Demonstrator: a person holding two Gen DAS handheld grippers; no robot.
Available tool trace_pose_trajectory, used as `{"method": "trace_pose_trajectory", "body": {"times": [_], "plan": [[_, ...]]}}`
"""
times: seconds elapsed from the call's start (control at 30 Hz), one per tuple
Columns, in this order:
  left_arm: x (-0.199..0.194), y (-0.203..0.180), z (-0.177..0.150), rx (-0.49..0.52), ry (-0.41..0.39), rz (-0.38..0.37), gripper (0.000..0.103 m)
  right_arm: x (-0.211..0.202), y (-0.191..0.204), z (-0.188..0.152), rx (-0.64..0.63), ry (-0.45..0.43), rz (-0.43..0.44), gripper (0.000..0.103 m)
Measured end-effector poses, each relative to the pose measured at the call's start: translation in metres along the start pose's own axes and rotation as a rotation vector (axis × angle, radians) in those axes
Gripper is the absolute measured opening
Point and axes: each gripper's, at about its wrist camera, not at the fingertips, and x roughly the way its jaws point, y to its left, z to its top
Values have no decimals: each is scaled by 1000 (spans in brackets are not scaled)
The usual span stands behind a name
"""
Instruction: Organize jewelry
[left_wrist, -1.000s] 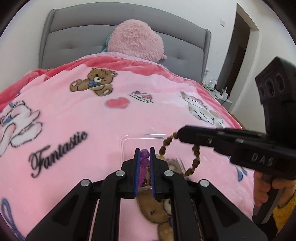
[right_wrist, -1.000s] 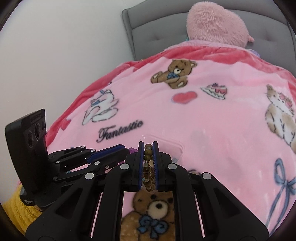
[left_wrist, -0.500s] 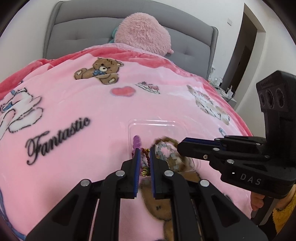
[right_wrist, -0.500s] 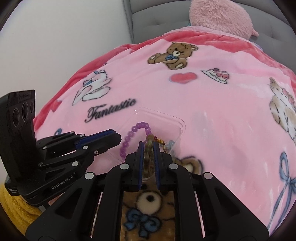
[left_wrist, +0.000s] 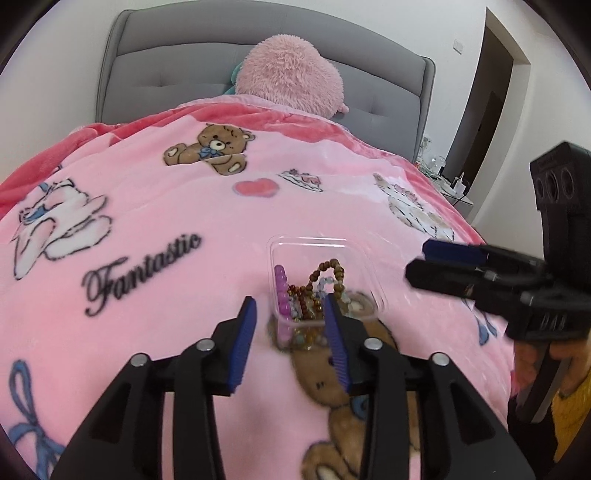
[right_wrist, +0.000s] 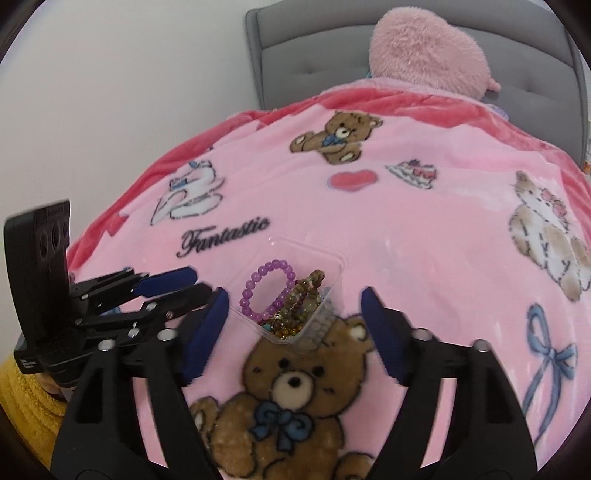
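Note:
A clear plastic box sits on the pink blanket; it also shows in the right wrist view. Inside lie a purple bead bracelet, a brown bead bracelet and several other beaded pieces. The purple bracelet and brown bracelet also show in the left wrist view. My left gripper is open and empty just before the box's near edge. My right gripper is open and empty, its fingers either side of the box's near corner. The right gripper shows from the side, right of the box.
The pink blanket with bear prints covers the whole bed. A pink plush pillow leans on the grey headboard at the far end. A nightstand with small items and a doorway are at the far right.
Both grippers have opened and let go: the purple bracelet and the brown bracelet now lie in the clear box. Both grippers have drawn back a little from the box.

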Motion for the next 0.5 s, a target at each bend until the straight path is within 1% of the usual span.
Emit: {"method": "trace_pose_trajectory", "body": {"times": [0.03,0.07,0.1,0.13,0.17,0.2,0.23,0.4,0.43,0.5], "plan": [[-5,-1,-2,2,-2,5,46,-4,-1,0,1,1,4,75],[-10,-1,-3,2,-3,3,55,-9,-1,0,4,-2,7,79],[-15,-1,-5,-1,-7,1,60,-14,-2,0,5,-12,10,86],[-20,-2,-6,-3,-13,1,72,-20,-1,-1,1,-23,17,88],[-26,-3,-7,-6,-23,4,82,-25,-1,-2,-2,-30,18,89],[-33,-4,-8,-10,-38,5,84,-30,-1,-3,-5,-34,15,94],[-37,-6,-9,-11,-45,-2,85,-34,0,-4,-11,-39,11,95],[-50,-17,-9,9,-40,-1,91,-48,3,-13,-42,-30,-19,95],[-51,-20,-9,21,-39,5,94,-50,2,-16,-45,-22,-20,95],[-54,-28,-12,49,-37,11,94,-52,2,-23,-61,4,-26,95]]}}
